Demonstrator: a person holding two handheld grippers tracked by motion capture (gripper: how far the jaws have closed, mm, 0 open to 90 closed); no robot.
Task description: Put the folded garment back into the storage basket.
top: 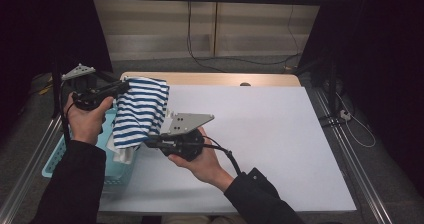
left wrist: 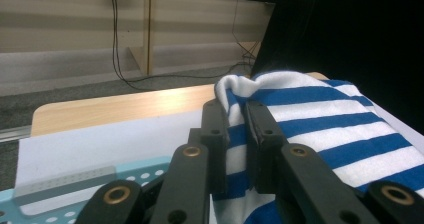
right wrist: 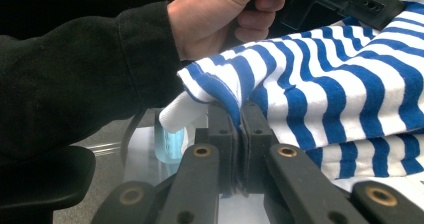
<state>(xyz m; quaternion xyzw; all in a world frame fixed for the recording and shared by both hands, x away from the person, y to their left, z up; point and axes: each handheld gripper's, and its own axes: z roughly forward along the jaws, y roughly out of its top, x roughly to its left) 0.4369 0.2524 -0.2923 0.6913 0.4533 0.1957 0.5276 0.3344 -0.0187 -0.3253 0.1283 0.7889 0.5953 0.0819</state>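
Striped cloth (top: 139, 111) (just one) hangs clenched between two claws, left claw (top: 121, 88) and right claw (top: 148, 143).

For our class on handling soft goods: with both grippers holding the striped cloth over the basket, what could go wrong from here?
1. The left gripper and the right gripper each pinch only an edge fold of the blue-and-white striped cloth, so a pull might slip it free.
2. The cloth hangs over the light blue basket and could snag on its rim.
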